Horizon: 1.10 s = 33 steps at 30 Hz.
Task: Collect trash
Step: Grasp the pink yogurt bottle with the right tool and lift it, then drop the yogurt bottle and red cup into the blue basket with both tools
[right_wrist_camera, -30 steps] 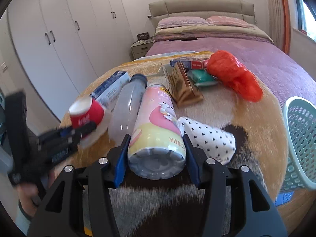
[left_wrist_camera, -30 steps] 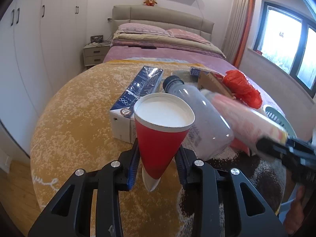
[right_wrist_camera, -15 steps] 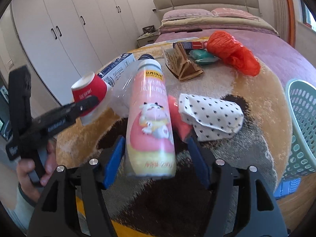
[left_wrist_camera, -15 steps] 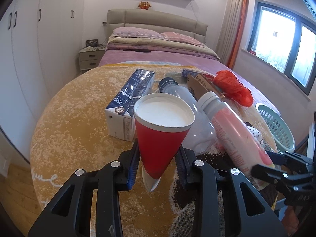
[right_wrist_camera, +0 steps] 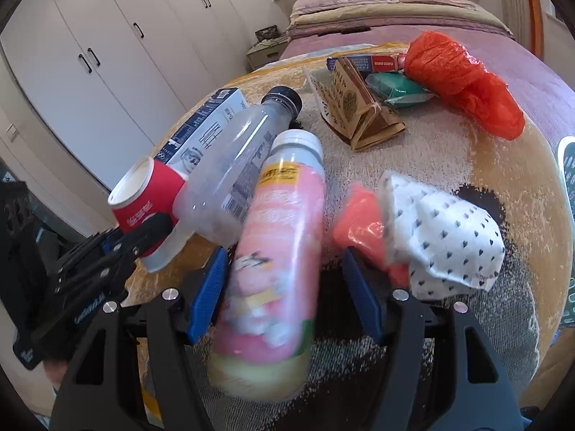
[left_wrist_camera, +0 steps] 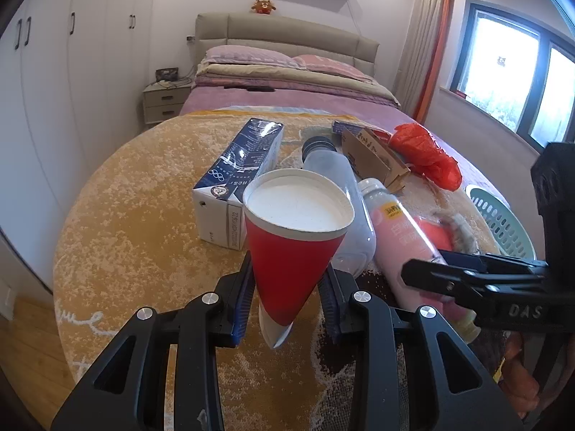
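Barely begun: the left gripper [left_wrist_camera: 285, 298] pinches a red paper cup [left_wrist_camera: 294, 237] and the right gripper [right_wrist_camera: 284, 283], jaws spread, straddles the pink drink bottle [right_wrist_camera: 276, 251], while carton [left_wrist_camera: 239, 176], clear bottle [right_wrist_camera: 233, 168] and red bag [right_wrist_camera: 463, 79] litter the rug [left_wrist_camera: 136, 215] and the green basket [left_wrist_camera: 503, 219] waits at its right edge

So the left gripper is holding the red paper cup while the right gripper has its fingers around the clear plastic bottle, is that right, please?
Not quite. The left gripper does hold the red paper cup, but the right gripper has its fingers around the pink drink bottle, not the clear plastic bottle, which lies on the rug beside it. The right wrist view shows this.
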Tool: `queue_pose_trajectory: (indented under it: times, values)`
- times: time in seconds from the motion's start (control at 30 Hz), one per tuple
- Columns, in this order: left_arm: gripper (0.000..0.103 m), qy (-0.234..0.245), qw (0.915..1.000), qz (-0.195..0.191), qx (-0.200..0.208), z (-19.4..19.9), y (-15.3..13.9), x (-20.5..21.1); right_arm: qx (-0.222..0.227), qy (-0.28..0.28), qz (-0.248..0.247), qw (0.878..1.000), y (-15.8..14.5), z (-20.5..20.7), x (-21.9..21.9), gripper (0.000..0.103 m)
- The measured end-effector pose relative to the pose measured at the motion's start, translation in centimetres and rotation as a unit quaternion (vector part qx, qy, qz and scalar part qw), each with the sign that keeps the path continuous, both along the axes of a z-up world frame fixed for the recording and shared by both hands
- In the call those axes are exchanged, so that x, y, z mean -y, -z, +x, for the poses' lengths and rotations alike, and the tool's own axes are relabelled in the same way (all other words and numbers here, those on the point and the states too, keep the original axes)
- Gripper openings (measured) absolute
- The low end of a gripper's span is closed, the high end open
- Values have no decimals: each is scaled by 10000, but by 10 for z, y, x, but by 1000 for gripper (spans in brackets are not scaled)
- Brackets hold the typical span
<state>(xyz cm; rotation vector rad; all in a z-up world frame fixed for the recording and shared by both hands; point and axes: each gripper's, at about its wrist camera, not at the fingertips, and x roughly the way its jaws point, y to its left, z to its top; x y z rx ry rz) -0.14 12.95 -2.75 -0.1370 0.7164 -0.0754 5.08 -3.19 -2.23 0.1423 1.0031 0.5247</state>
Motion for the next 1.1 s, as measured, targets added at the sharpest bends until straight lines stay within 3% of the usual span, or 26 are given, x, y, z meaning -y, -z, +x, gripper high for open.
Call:
queue_pose_trajectory:
  times: [0.17, 0.23, 0.27, 0.43, 0.8, 1.1]
  values:
    - [32, 1, 10000, -4, 5, 0, 0, 0, -186, 57, -33, 9998, 9, 8, -2, 66]
    - [32, -3, 10000, -5, 21, 0, -1, 0, -134, 17, -36, 9999, 7, 6, -4, 58]
    - [32, -3, 10000, -8, 28, 0, -1, 0, -156, -43, 37, 9999, 6, 6, -5, 49]
    - [32, 41, 9999, 11, 124, -2, -9, 4, -12, 86, 70, 9999, -1, 2, 1, 47]
    - [31, 328, 9985, 28, 438, 0, -35, 30, 631, 312, 382, 9968, -47, -16, 42, 46]
    - [31, 1007, 9926, -72, 672, 18, -60, 80, 1217, 1021, 448, 9863, -84, -20, 110, 46]
